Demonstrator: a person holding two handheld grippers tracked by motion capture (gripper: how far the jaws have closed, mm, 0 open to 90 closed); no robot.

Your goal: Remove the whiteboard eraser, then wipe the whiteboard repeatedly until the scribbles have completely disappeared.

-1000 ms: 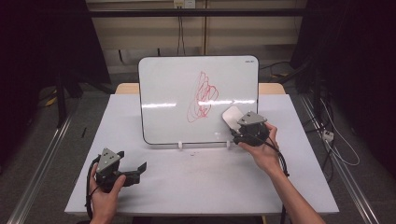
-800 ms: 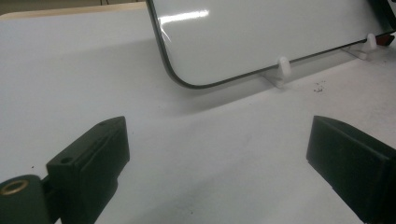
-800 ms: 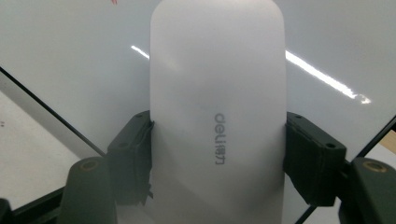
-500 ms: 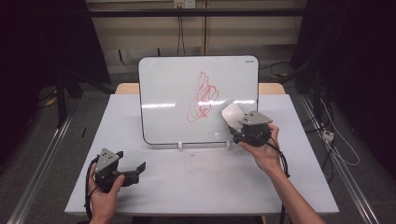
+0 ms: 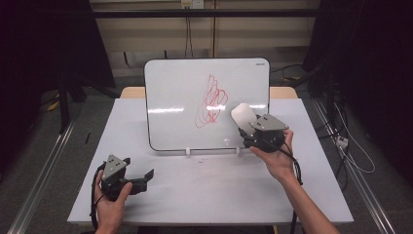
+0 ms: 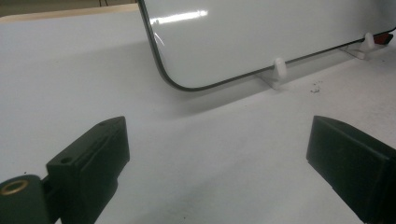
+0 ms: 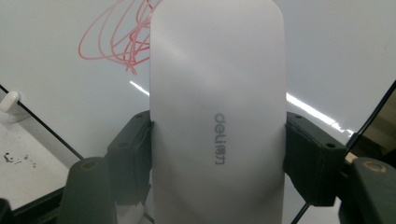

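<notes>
A whiteboard (image 5: 185, 102) stands tilted on small white feet at the middle of the table, with a red scribble (image 5: 211, 101) drawn on it. My right gripper (image 5: 247, 127) is shut on a white board eraser (image 5: 243, 116), held just in front of the board's lower right part. In the right gripper view the eraser (image 7: 217, 112) sits between both jaws, with the scribble (image 7: 116, 39) up and to the left of it. My left gripper (image 5: 146, 175) rests low at the table's front left, jaws wide open and nothing between them (image 6: 217, 154).
The white table (image 5: 209, 190) has free surface in front of the board. Small dark crumbs (image 6: 316, 87) lie near one board foot (image 6: 278, 70). Metal rails run along the floor at both sides. Cables trail at the right.
My right gripper has risen a little with the eraser, coming closer to the board's face. The left gripper has stayed where it was.
</notes>
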